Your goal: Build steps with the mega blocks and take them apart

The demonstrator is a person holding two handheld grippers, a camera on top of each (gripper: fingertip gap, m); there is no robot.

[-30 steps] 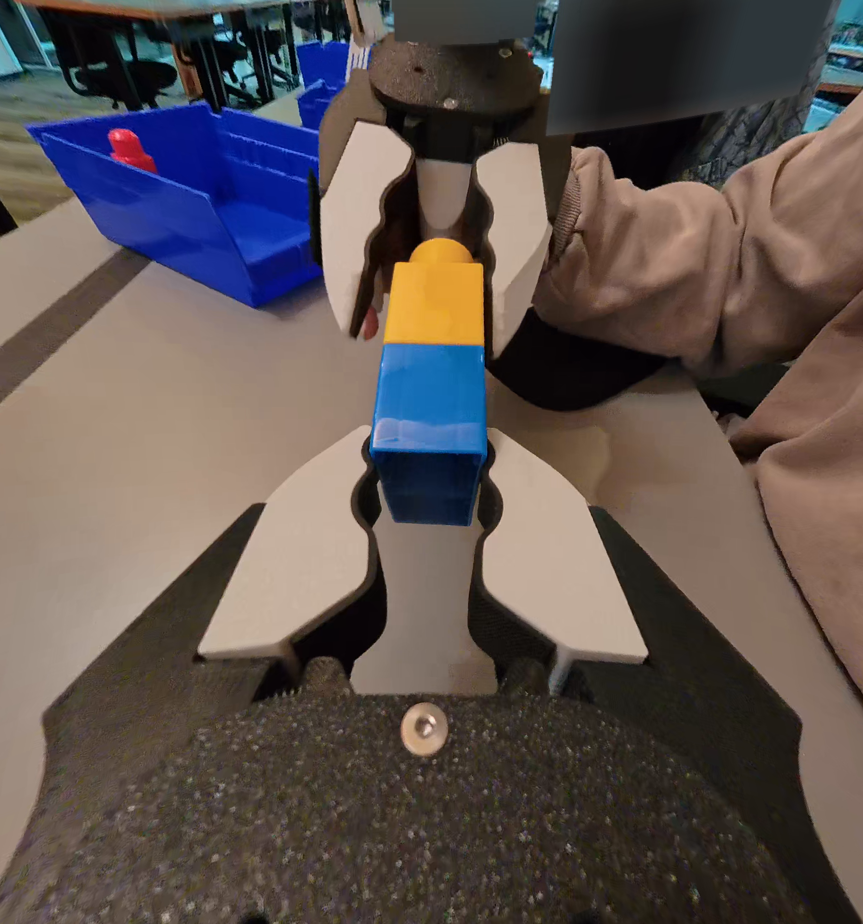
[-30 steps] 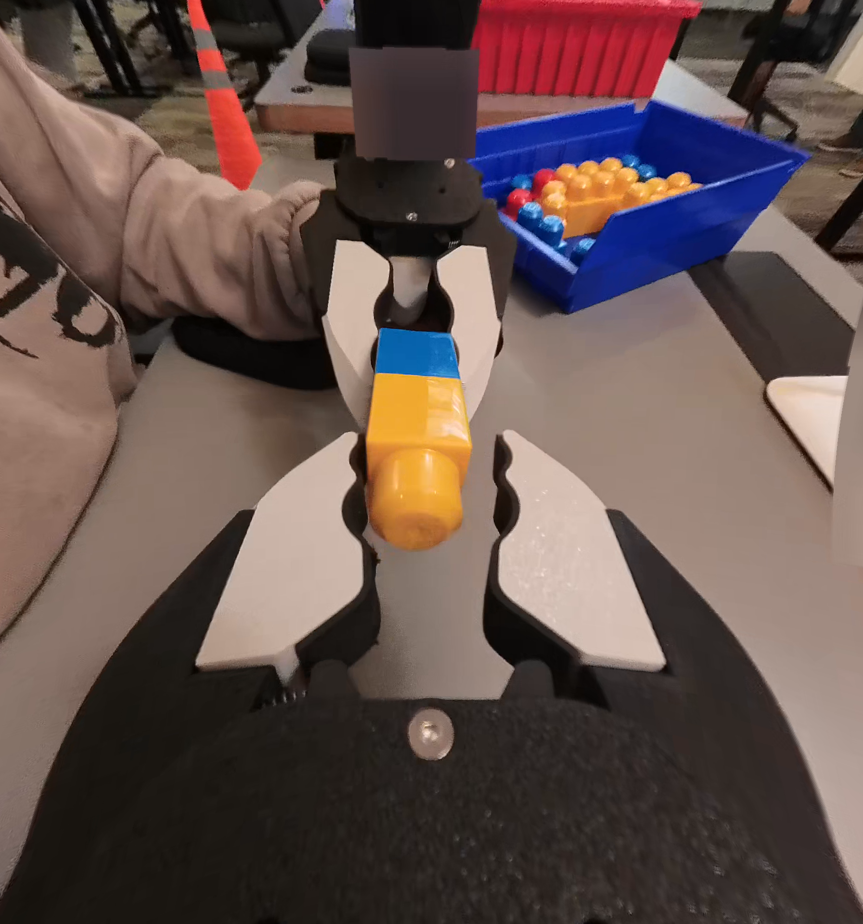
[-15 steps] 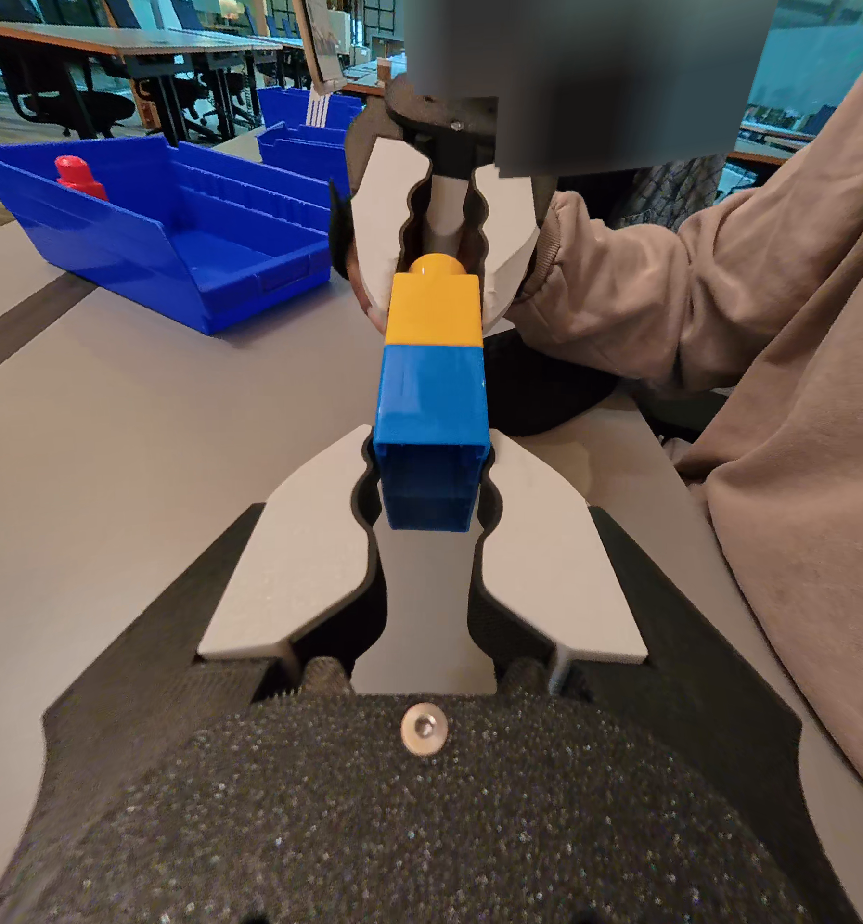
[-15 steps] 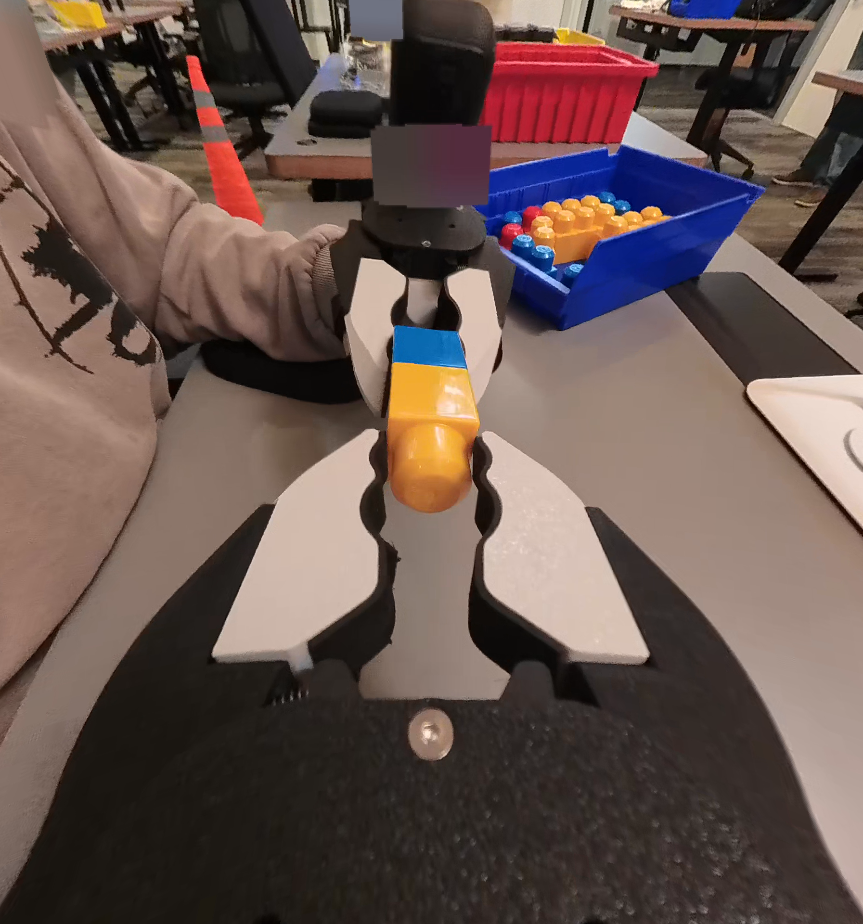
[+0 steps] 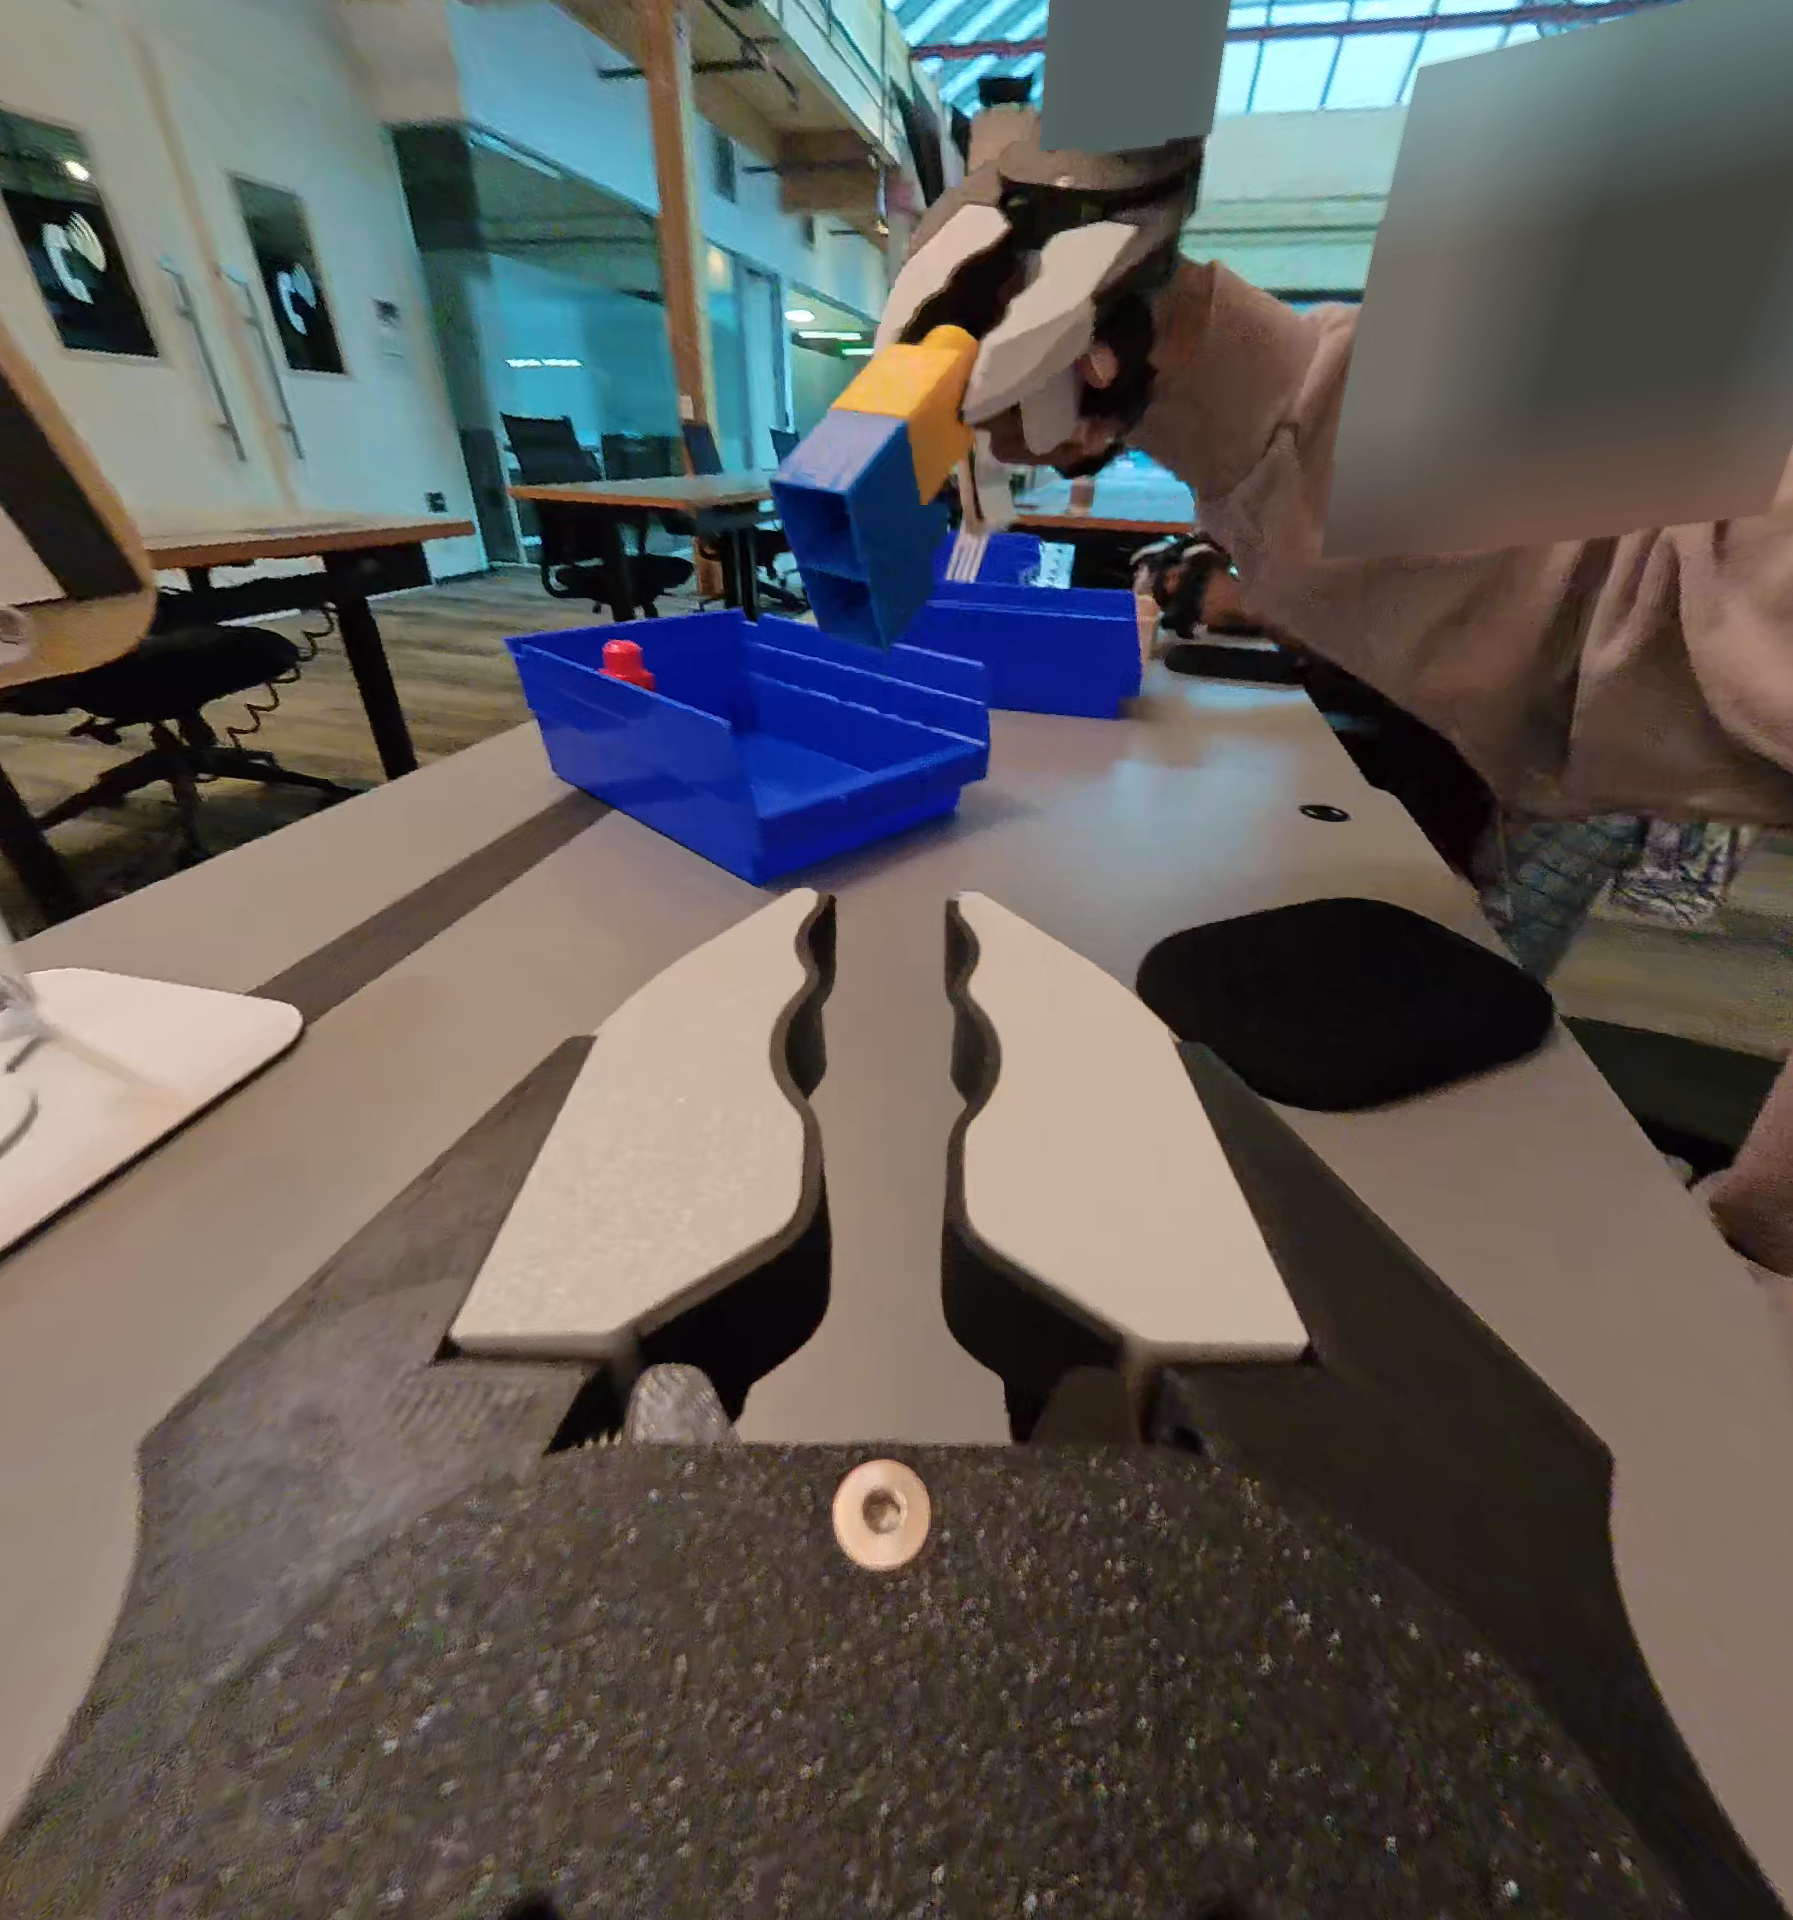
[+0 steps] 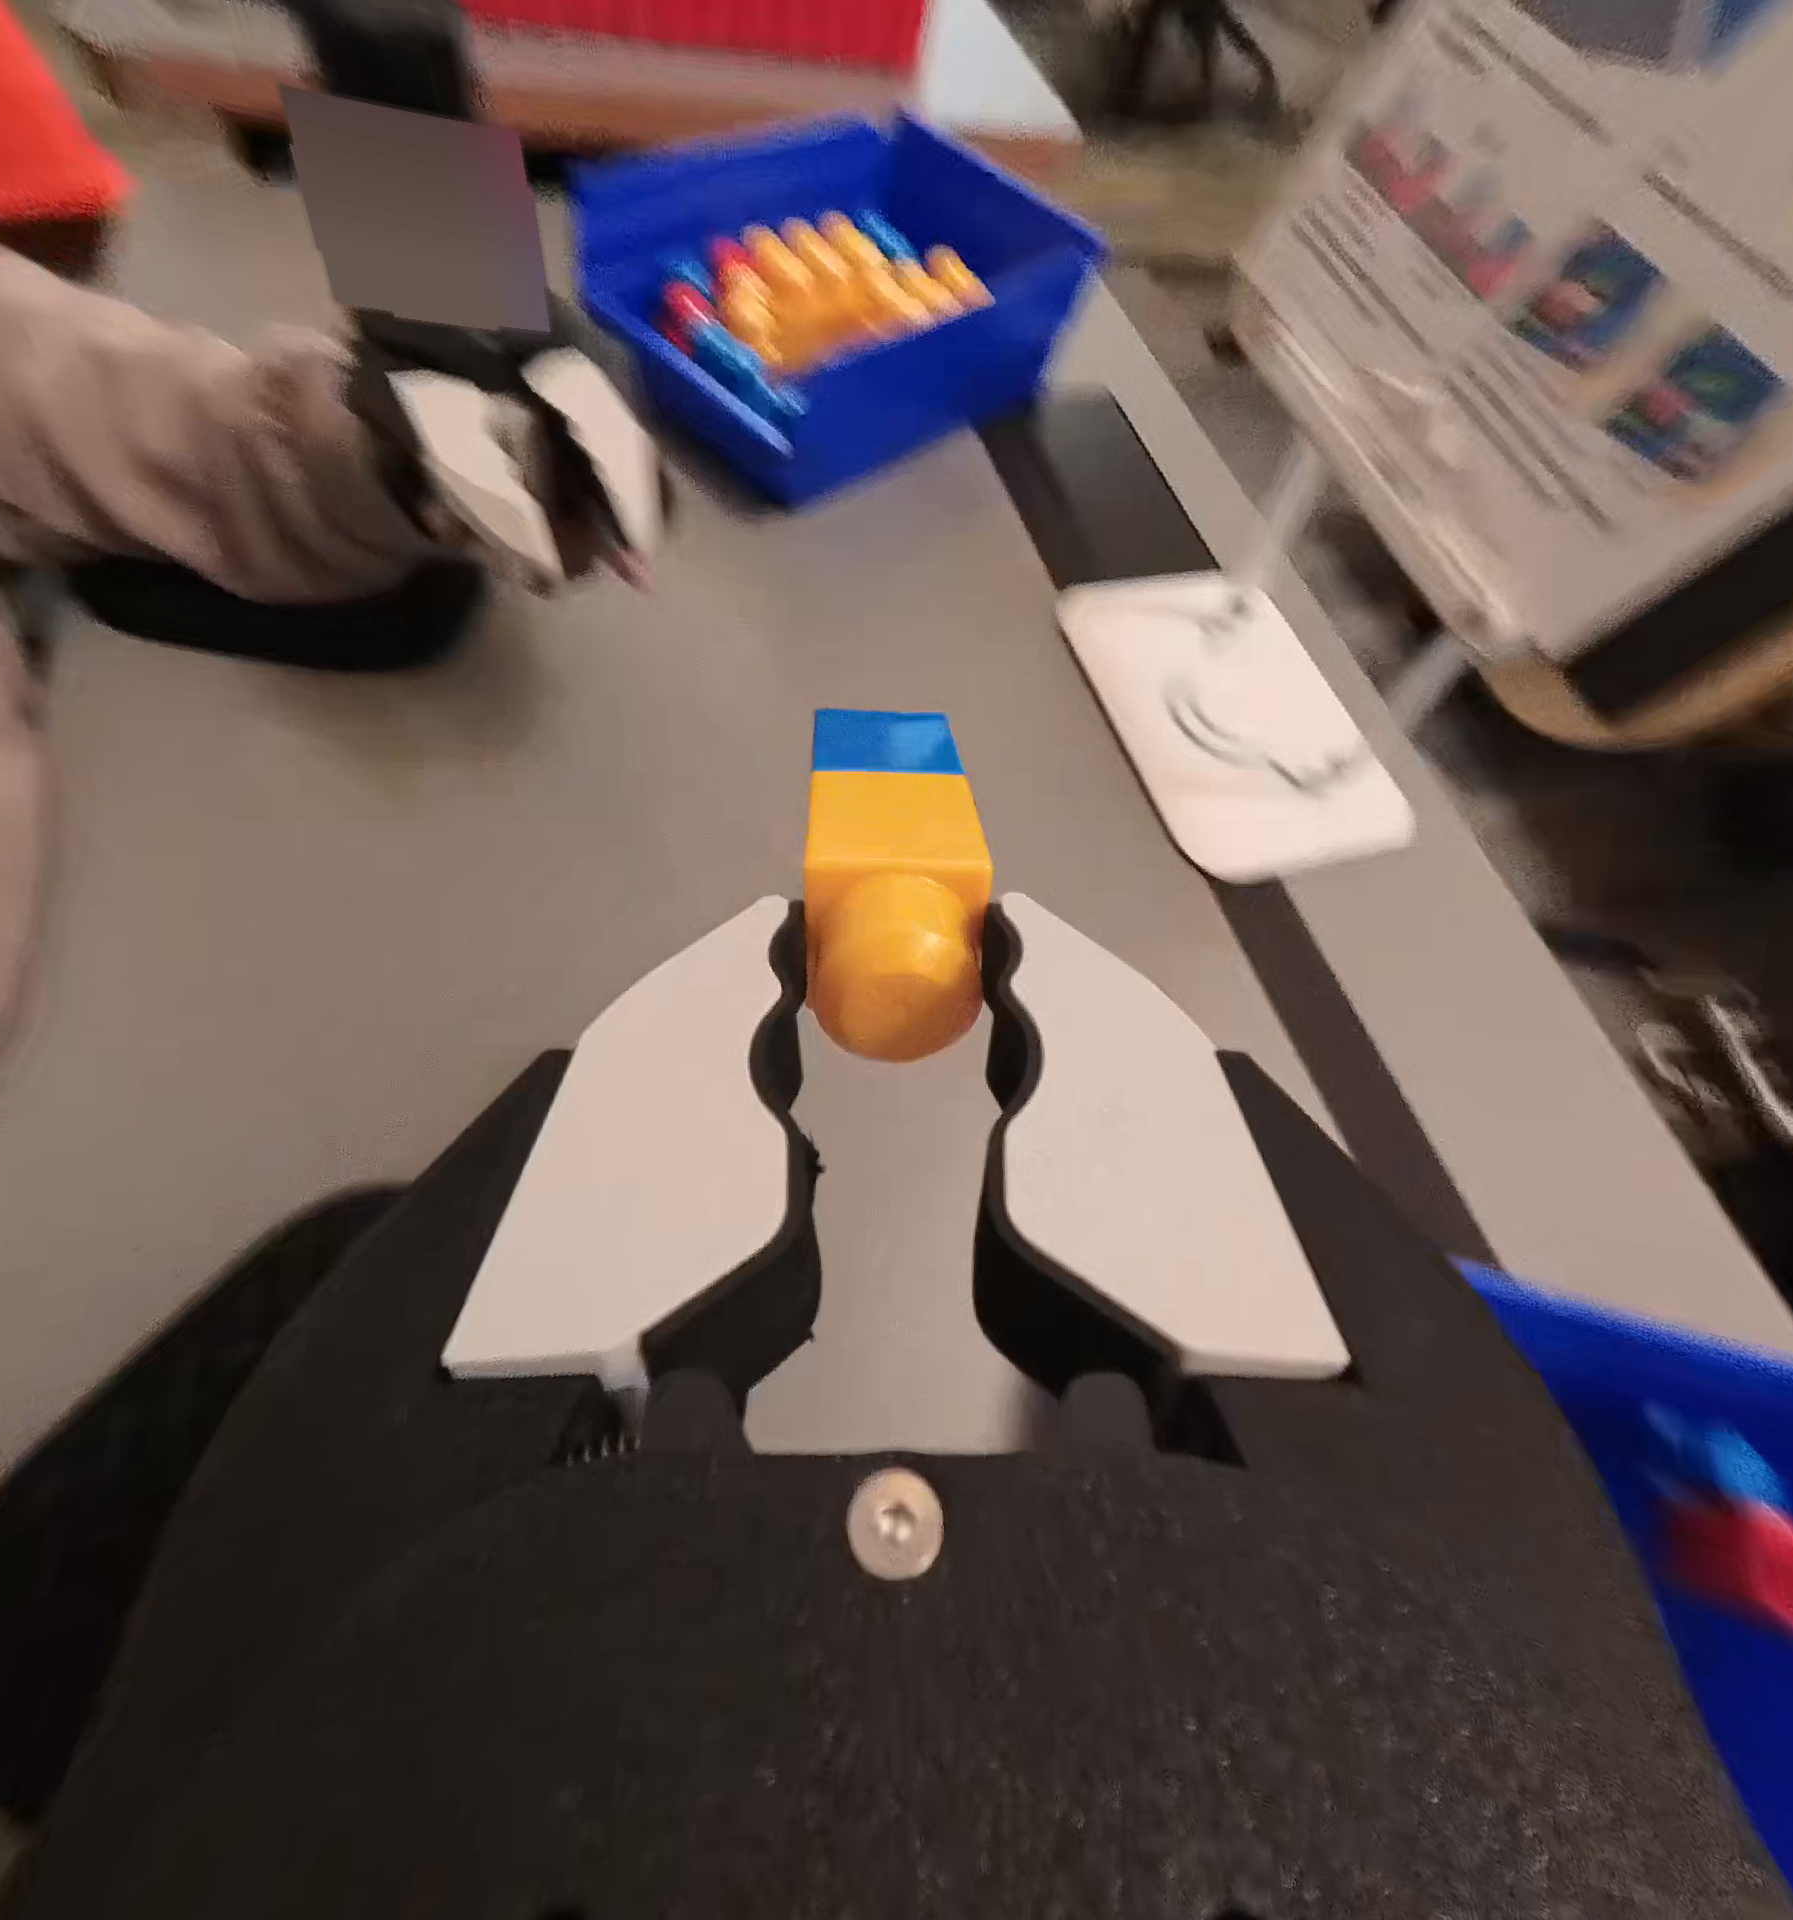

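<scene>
A yellow block (image 6: 897, 831) with a blue block (image 6: 884, 740) pressed onto its far end forms a short stack. My right gripper (image 6: 892, 914) is shut on the yellow block's round stud and holds the stack in the air above the grey table. The left wrist view shows that gripper (image 5: 949, 364) raised, with the yellow block (image 5: 907, 400) and blue block (image 5: 861, 530) hanging over a blue bin. My left gripper (image 5: 884, 914) is empty, its jaws a little apart, low over the table. It shows blurred in the right wrist view (image 6: 570, 540).
A blue bin (image 5: 767, 748) holding one red block (image 5: 625, 662) stands ahead of the left gripper, with another blue bin (image 5: 1037, 644) behind it. A blue bin (image 6: 933, 416) with several blocks is far off. There is also a black pad (image 5: 1339, 997), a white stand base (image 6: 1235, 727) and a person's sleeve (image 5: 1494, 644). Some 20 cm of space lies between my two pairs of fingers.
My left gripper has let go of the blue block and drawn back. My right gripper has taken the whole stack away and lifted it. The two grippers have moved apart.
</scene>
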